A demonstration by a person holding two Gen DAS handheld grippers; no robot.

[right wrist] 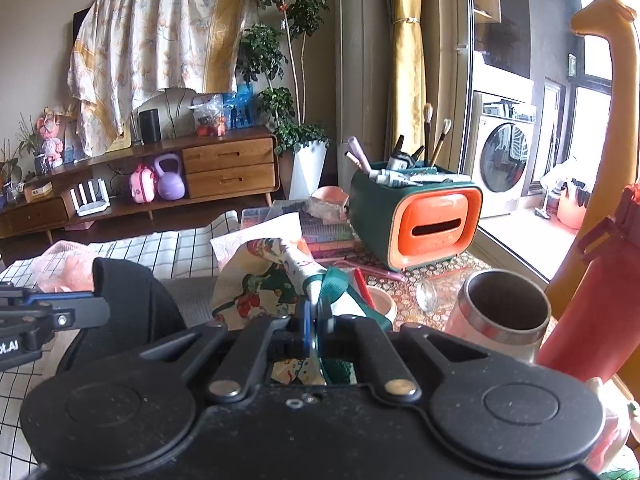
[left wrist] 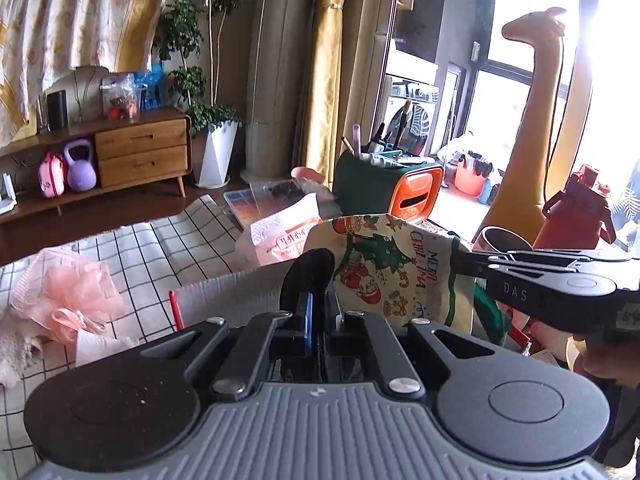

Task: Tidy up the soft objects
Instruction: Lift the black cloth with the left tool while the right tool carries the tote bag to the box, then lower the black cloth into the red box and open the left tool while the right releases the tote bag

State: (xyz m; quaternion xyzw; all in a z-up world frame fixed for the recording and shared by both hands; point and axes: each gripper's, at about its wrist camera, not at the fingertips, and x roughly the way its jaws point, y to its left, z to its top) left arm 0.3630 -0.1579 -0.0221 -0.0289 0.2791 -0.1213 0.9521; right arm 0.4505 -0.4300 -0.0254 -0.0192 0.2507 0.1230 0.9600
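Right hand-held gripper pinches Christmas-print cloth bag — cream, green-trimmed, crumpled.

Left gripper: black linkage arms with silver rivet heads, two round black pivot discs, a grey ribbed housing plate below, and a blue pad on the inner face of one finger. Right gripper: all-black, dusty body of the same form, silver rivets, a blue finger pad; its side carries white "DAS" lettering. Hand: bare skin at the right gripper's handle.
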